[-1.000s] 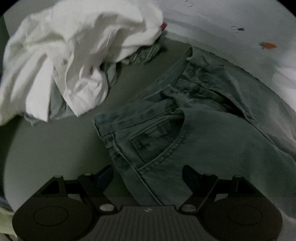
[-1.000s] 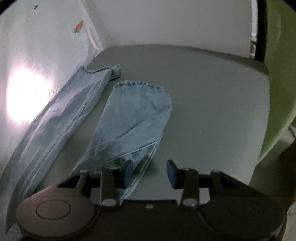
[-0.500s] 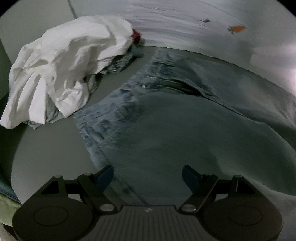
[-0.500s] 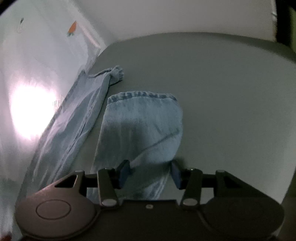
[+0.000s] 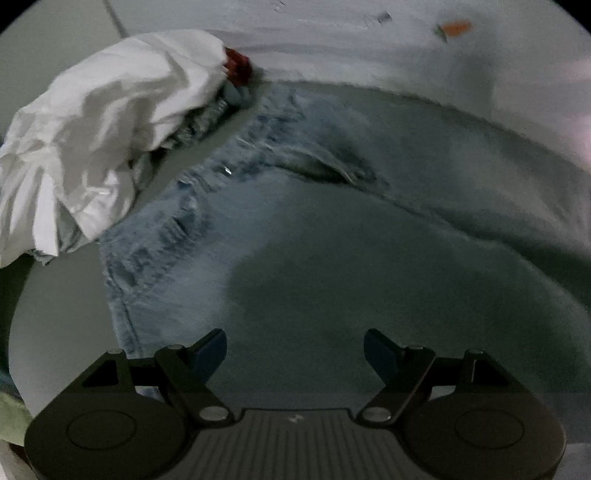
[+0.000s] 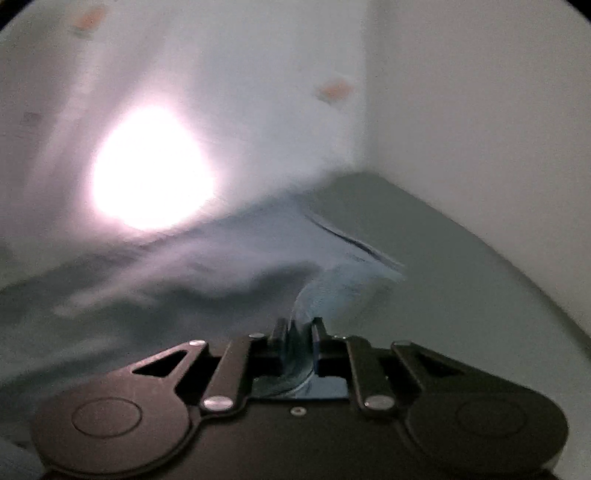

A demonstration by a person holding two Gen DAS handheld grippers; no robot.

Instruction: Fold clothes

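Observation:
A pair of light blue jeans point(image 5: 332, 229) lies spread on the grey table, waistband toward the left. My left gripper point(image 5: 295, 354) is open and empty, just above the seat of the jeans. In the right wrist view, my right gripper point(image 6: 298, 334) is shut on the jeans leg point(image 6: 332, 291) and lifts the fabric off the table. The rest of the jeans point(image 6: 155, 288) is blurred to its left.
A heap of white clothes point(image 5: 99, 136) with a red item point(image 5: 238, 66) lies at the far left of the table. A white curtain with carrot prints point(image 5: 452, 29) hangs behind the jeans. A white wall point(image 6: 480, 129) closes the table's right end.
My right gripper closed on the jeans leg and swung it up and to the left. My left gripper moved forward over the jeans and stayed open.

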